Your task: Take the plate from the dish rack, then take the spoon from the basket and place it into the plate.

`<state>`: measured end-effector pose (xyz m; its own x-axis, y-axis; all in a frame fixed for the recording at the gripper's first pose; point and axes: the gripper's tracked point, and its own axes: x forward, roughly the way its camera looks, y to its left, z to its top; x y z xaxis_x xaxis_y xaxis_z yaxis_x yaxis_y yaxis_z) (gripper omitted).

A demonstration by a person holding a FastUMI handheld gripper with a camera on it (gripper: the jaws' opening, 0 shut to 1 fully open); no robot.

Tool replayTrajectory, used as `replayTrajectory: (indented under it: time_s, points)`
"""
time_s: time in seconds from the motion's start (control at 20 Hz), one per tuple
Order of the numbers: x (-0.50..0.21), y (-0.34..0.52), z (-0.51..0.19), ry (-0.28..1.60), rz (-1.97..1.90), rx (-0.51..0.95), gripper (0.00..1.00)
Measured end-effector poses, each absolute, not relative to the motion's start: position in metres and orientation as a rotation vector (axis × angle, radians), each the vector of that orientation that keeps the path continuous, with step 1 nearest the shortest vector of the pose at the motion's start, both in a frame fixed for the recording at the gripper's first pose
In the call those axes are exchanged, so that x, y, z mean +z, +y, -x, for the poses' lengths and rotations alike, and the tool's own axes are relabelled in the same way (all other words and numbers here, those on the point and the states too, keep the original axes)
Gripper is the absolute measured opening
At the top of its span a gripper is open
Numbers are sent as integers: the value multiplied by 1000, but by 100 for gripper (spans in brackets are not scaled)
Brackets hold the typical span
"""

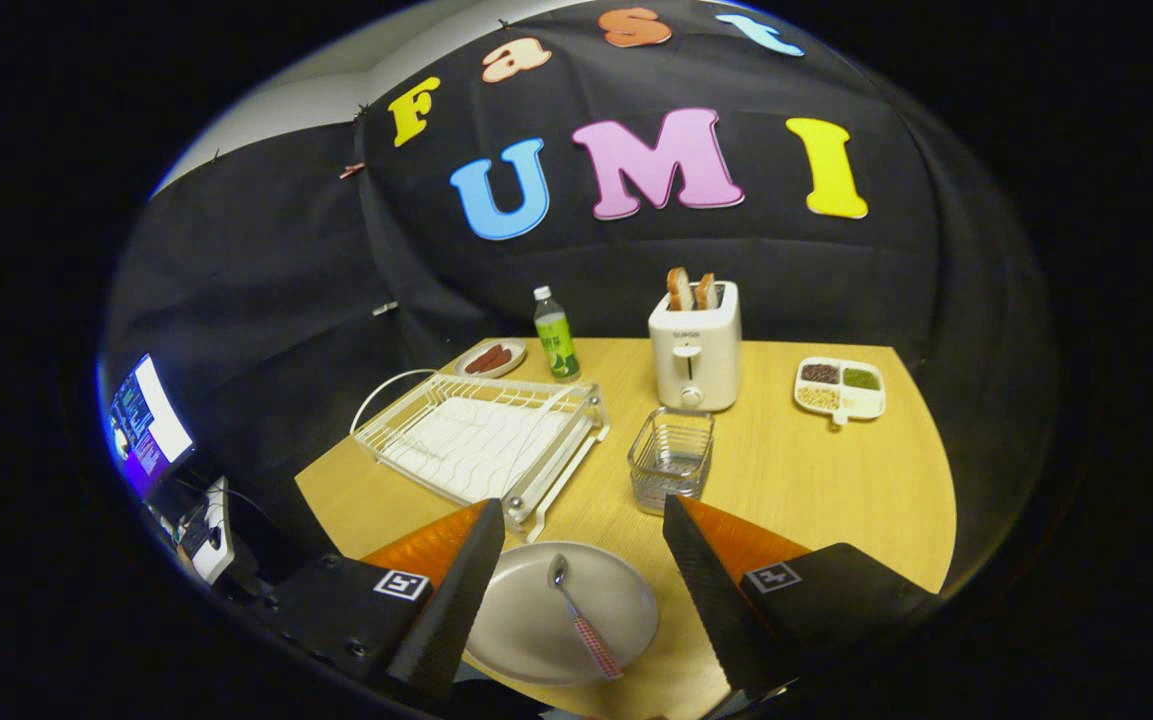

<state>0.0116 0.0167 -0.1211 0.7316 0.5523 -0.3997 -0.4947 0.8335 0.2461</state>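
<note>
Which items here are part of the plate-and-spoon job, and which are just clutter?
Job: plate between the open gripper fingers, spoon lying in it, dish rack, wire basket.

Clutter: toaster with bread, bottle, small dish of sausages, divided snack tray, monitor off the table.

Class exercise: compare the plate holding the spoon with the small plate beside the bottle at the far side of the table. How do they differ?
The near plate lies between the open jaws of the gripper; the small plate sits beyond the dish rack. The near plate holds a spoon; the small plate holds reddish food. The near plate looks larger. Both are round, pale and flat on the table.
</note>
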Motion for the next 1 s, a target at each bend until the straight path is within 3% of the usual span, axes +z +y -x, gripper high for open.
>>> replayTrajectory:
  time_s: [0.5,1.0]
  points:
    - [-41,-16,-8,338,-167,266,98]
    - [34,-12,13,177,-202,69,98]
